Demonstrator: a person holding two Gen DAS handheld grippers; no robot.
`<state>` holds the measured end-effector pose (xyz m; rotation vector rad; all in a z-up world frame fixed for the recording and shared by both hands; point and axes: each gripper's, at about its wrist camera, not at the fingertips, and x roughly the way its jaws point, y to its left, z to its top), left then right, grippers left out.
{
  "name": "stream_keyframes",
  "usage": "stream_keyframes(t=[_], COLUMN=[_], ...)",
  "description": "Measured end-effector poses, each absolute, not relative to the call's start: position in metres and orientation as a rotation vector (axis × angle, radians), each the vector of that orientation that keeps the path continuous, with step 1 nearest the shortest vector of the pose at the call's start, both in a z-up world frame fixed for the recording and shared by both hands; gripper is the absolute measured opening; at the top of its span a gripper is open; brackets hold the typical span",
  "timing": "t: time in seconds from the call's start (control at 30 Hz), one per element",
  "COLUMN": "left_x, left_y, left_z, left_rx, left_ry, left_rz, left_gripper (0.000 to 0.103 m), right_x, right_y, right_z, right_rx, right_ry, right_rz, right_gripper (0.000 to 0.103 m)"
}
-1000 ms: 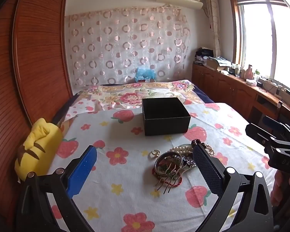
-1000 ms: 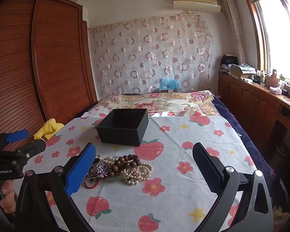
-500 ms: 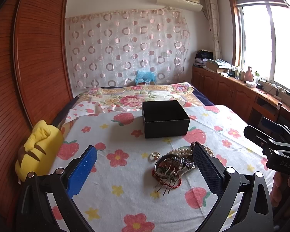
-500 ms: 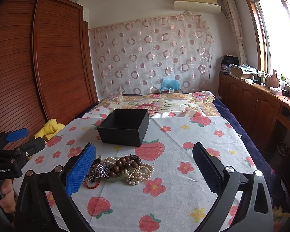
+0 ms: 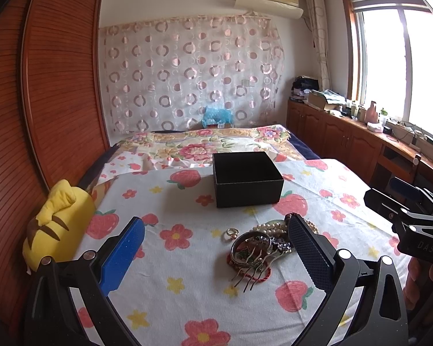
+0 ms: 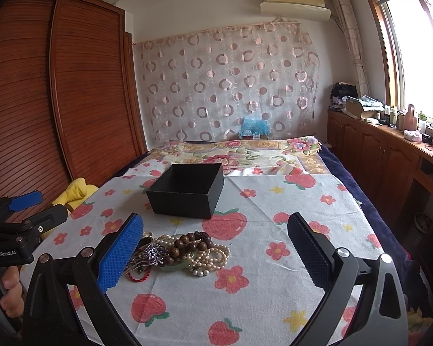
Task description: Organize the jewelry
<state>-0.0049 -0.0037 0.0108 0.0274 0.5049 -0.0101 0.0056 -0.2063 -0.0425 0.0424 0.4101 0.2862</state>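
An open black box stands on the strawberry-print cloth. In front of it lies a jewelry pile: a silver bangle, a hair comb, a red cord, a gold ring, pearls and brown wooden beads. My left gripper hovers open over the cloth, the pile just inside its right finger. My right gripper is open too, with the pile beside its left finger. Each gripper holds nothing.
A yellow plush pillow lies at the cloth's left edge, against the wooden wardrobe. Behind the box the bed carries a floral quilt. Wooden cabinets run along the right under the window.
Both views have tilted up slightly, so the box and jewelry sit a little lower in frame. Both grippers stay open; no jewelry has moved.
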Motion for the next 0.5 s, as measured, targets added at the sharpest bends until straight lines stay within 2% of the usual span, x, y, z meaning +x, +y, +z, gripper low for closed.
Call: stream_keyframes(t=[0.5], left_x=[-0.0059], left_y=[-0.0025], left_z=[0.0122], left_rx=[0.027], left_ry=[0.501], left_rz=[-0.012], left_gripper=[0.097], right_x=[0.0042], right_y=[-0.2067], right_z=[-0.0426], right_rx=[0.042], right_ry=[0.410], right_rz=[0.287], right_gripper=[0.101])
